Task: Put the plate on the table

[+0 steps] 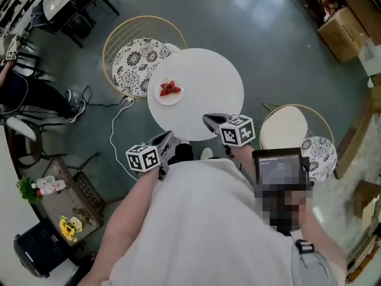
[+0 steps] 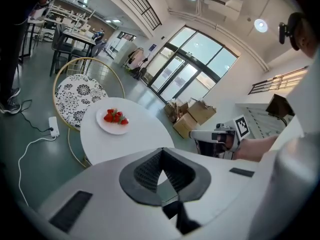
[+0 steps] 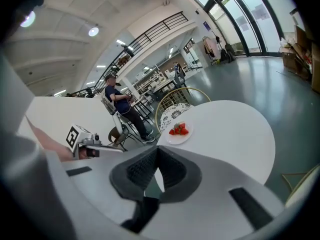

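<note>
A white plate (image 1: 169, 92) with strawberries rests on the round white table (image 1: 208, 79), left of its middle. The left gripper view shows the plate (image 2: 113, 120) ahead and to the left, and the right gripper view shows the plate (image 3: 179, 133) just ahead. My left gripper (image 1: 168, 137) hangs at the table's near edge, shut with nothing in it, its pads meeting at the tips (image 2: 162, 151). My right gripper (image 1: 207, 119) hovers over the near rim, also shut and holding nothing (image 3: 159, 149). Both are well short of the plate.
A wire chair with a patterned cushion (image 1: 138, 64) stands at the table's far left, and a second chair (image 1: 296, 127) at the right. A power strip and cable (image 1: 119, 109) lie on the floor. Cardboard boxes (image 1: 345, 22) sit at the far right. A person (image 1: 24, 94) sits at the left.
</note>
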`<act>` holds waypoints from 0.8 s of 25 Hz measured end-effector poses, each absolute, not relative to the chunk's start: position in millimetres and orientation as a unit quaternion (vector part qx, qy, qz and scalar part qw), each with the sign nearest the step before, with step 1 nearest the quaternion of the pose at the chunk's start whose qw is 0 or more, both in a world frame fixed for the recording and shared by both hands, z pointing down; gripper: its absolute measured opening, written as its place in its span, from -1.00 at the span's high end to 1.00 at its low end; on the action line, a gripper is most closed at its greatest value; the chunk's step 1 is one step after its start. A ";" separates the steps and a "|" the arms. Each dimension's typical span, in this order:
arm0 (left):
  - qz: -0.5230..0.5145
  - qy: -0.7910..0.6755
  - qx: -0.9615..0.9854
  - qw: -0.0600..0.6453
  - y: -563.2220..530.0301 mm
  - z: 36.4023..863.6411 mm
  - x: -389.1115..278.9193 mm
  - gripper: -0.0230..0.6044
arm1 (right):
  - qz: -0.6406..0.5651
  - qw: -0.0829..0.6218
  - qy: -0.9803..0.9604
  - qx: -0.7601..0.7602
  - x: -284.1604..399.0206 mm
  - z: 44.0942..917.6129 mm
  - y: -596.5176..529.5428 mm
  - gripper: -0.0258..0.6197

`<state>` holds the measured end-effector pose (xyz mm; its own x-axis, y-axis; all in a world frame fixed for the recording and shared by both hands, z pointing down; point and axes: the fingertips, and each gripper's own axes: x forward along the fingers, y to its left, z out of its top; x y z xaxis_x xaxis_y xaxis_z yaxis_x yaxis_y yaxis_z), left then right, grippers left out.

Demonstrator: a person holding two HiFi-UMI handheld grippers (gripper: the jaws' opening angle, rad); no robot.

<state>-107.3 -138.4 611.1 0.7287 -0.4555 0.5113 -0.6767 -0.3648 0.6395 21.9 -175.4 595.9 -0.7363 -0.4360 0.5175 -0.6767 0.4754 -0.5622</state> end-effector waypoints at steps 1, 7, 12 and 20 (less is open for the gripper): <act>0.125 -0.345 0.818 0.443 -135.0 609.8 -104.5 0.91 | 0.390 0.150 -0.847 0.327 22.5 592.6 -171.8 0.91; 0.122 -0.332 0.837 0.417 -117.4 592.1 -82.4 0.91 | 0.390 0.138 -0.852 0.320 30.1 584.4 -144.5 0.91; 0.126 -0.327 0.845 0.404 -106.0 586.8 -70.5 0.91 | 0.391 0.132 -0.852 0.322 39.3 583.0 -131.7 0.91; 0.130 -0.336 0.841 0.404 -108.5 593.8 -77.6 0.91 | 0.393 0.125 -0.851 0.327 39.9 587.2 -132.2 0.91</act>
<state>-77.6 -108.5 593.8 0.7399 -0.4606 0.4903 -0.6706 -0.4468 0.5922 39.9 -132.2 587.2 -0.7550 -0.4587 0.4686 -0.6542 0.4779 -0.5862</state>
